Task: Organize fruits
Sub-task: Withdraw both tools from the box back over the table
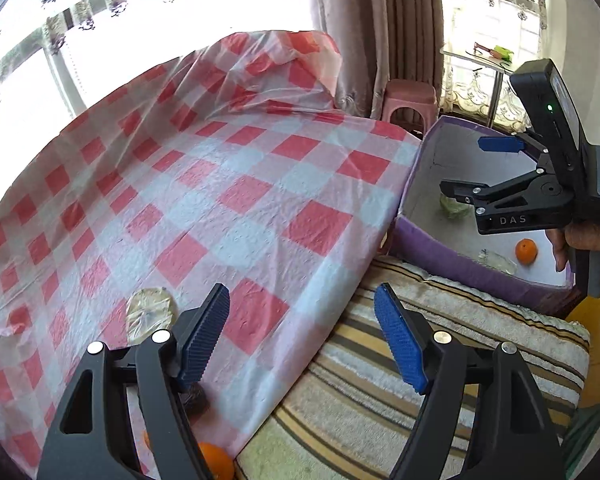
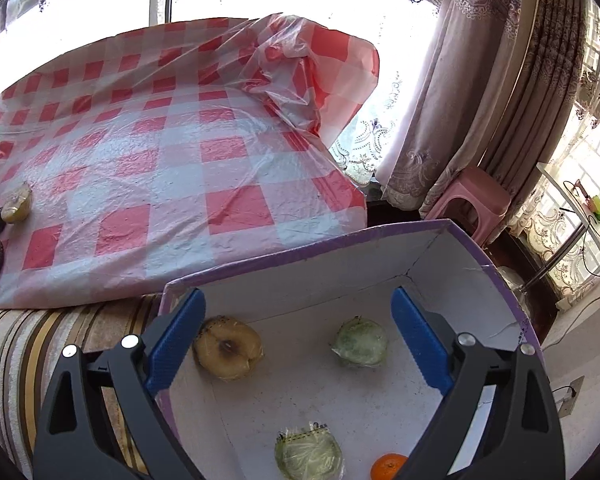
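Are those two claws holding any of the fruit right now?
No. The left claw and the right claw are both open and empty; the right one hangs over the purple box.

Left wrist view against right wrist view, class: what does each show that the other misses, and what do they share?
Only the left wrist view shows the right tool from outside, open over the purple box. Only the right wrist view shows the browned apple half and two wrapped green halves inside. Both show the checked cloth, the box and an orange.
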A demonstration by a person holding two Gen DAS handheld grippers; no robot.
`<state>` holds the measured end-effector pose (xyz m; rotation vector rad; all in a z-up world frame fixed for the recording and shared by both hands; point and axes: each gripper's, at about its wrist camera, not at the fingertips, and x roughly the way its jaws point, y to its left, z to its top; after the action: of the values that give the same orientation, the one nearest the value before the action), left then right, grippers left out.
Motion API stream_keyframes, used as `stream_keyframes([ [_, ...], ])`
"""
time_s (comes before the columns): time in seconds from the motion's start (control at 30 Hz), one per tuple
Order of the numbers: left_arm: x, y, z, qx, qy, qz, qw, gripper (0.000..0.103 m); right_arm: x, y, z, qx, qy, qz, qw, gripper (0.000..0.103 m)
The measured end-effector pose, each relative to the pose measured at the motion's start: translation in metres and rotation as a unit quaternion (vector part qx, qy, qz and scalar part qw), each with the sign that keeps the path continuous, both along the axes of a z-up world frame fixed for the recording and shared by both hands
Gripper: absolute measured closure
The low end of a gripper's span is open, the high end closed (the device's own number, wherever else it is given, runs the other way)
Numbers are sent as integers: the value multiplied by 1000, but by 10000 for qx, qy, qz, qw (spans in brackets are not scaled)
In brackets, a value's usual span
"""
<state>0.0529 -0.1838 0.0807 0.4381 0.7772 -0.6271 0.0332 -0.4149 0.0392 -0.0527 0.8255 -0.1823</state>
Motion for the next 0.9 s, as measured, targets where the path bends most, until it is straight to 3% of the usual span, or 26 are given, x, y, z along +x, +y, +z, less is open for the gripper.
stream_keyframes([
  [0.17,-5,51,2,-264,-46,578,9980,29,-1,36,2,212,0,445,9988,9],
  [0.47,-17,128,-10,-706,171,1437,9870,29,-4,102,4,336,63,1176,9925,9],
  [0.77,-31,159,-40,-950,632,1816,9767,30,1,134,2,596,118,1537,9862,9],
  [0.9,-34,156,-44,-960,710,1770,9769,33,3,145,1,680,134,1646,9839,9],
])
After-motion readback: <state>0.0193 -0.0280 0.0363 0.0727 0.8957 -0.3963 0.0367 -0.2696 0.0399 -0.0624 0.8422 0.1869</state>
